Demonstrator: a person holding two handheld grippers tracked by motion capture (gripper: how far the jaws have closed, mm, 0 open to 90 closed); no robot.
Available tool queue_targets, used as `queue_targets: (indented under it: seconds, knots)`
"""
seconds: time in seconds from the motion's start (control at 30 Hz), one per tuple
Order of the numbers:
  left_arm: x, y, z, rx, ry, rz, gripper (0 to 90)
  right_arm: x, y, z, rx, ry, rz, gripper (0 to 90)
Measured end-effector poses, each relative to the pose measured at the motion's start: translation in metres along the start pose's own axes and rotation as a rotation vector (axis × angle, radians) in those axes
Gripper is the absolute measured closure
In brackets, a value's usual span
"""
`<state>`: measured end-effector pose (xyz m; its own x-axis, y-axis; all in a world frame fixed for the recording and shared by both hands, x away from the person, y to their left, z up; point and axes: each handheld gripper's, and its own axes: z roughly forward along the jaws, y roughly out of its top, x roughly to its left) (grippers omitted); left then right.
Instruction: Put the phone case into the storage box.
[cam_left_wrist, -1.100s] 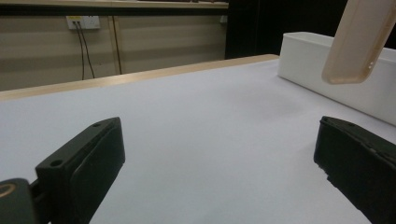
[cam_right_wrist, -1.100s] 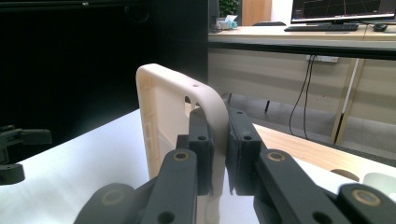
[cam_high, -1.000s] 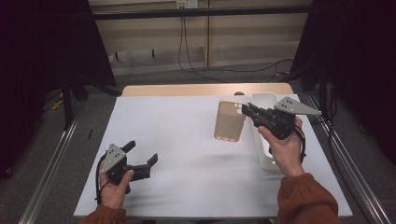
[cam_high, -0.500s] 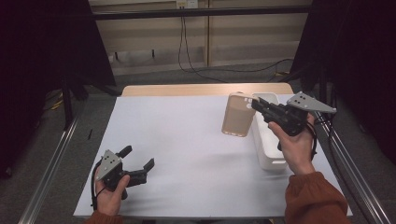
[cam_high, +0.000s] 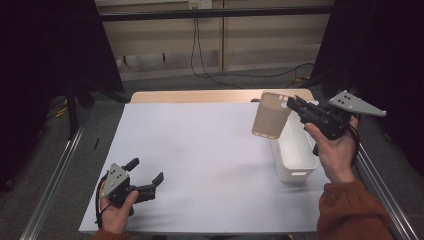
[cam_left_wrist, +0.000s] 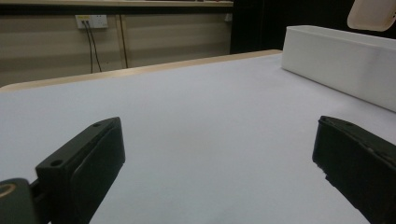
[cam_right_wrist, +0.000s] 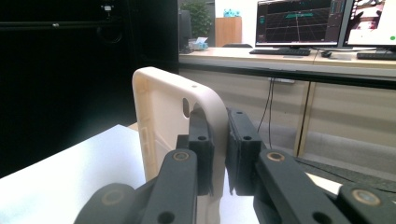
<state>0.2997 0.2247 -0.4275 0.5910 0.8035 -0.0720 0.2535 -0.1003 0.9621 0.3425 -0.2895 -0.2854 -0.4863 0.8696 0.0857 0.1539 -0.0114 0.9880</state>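
My right gripper (cam_high: 296, 106) is shut on the edge of a beige phone case (cam_high: 270, 116), which hangs in the air just left of the white bin (cam_high: 295, 150) at the table's right side. The right gripper view has both jaws pinching the case's wall (cam_right_wrist: 163, 116) beside its camera cut-out. My left gripper (cam_high: 147, 175) rests low near the front left of the white table cover (cam_high: 200, 150), open with nothing between its jaws. In the left gripper view the two black jaws stand wide apart over bare cover, with the bin (cam_left_wrist: 341, 60) at the far right.
A wooden table edge (cam_high: 200, 96) runs along the back. Metal rails (cam_high: 55, 170) flank the table on both sides. Cables hang from a wall socket (cam_high: 197, 5) behind. Monitors (cam_right_wrist: 299, 23) stand on a desk far beyond the right gripper.
My right hand has lifted the phone case and carried it rightward toward the bin. The left hand has shifted only slightly, toward the front edge.
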Motion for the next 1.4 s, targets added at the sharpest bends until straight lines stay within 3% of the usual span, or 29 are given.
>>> queue_targets:
  seconds: [0.37, 0.57, 0.83, 1.4]
  knots:
    - [0.002, 0.000, 0.001, -0.006, -0.009, -0.009, 2.6, -0.017, 0.015, -0.003, -0.008, -0.043, -0.015, 81.9]
    - [0.003, -0.001, 0.002, -0.014, -0.005, -0.021, 2.6, -0.030, 0.017, -0.002, -0.010, -0.061, 0.000, 82.0]
    - [0.004, -0.001, 0.002, -0.011, -0.001, -0.013, 2.7, -0.045, 0.021, 0.001, -0.004, -0.079, -0.021, 81.9]
    - [0.005, 0.000, 0.003, -0.009, -0.001, -0.009, 2.8, -0.082, 0.010, 0.019, 0.010, -0.141, -0.056, 82.0]
